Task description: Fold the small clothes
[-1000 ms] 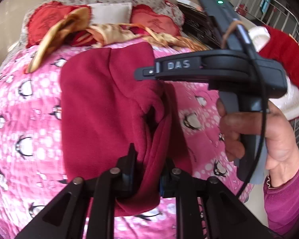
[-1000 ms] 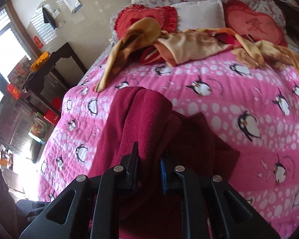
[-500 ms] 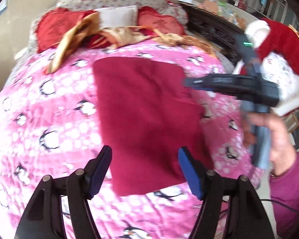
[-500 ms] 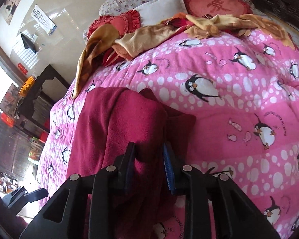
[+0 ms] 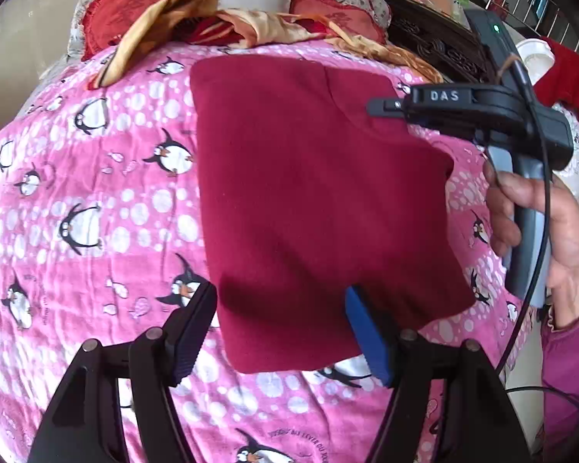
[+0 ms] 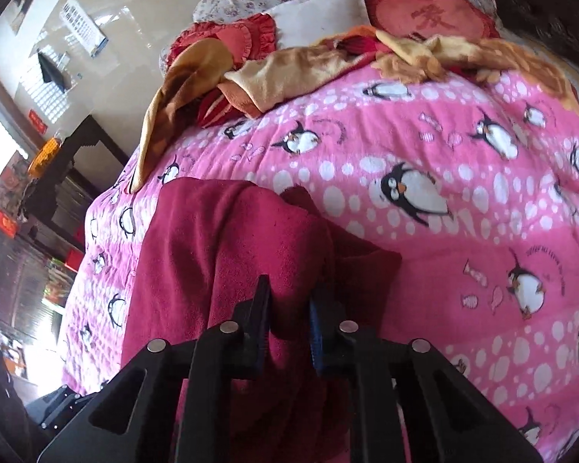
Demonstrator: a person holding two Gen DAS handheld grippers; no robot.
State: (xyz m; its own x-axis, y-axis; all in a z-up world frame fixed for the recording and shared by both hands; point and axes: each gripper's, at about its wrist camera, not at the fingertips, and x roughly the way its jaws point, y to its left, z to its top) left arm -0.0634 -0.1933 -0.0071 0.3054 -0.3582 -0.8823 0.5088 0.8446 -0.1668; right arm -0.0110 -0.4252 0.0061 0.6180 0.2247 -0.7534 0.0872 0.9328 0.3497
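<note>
Pink penguin quilt (image 5: 96, 200) carries maroon garment (image 5: 312, 200), folded. Left gripper (image 5: 285, 328) wide, empty, at 6 o'clock; right gripper (image 6: 289, 308) clamps garment's edge. Next: release, smooth.

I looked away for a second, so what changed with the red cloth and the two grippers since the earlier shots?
The left gripper let go of the dark red cloth; its jaws have just been opening, and the cloth now lies flat. The right gripper stays shut on the cloth's edge. The pink penguin blanket and pillows are unchanged.
</note>
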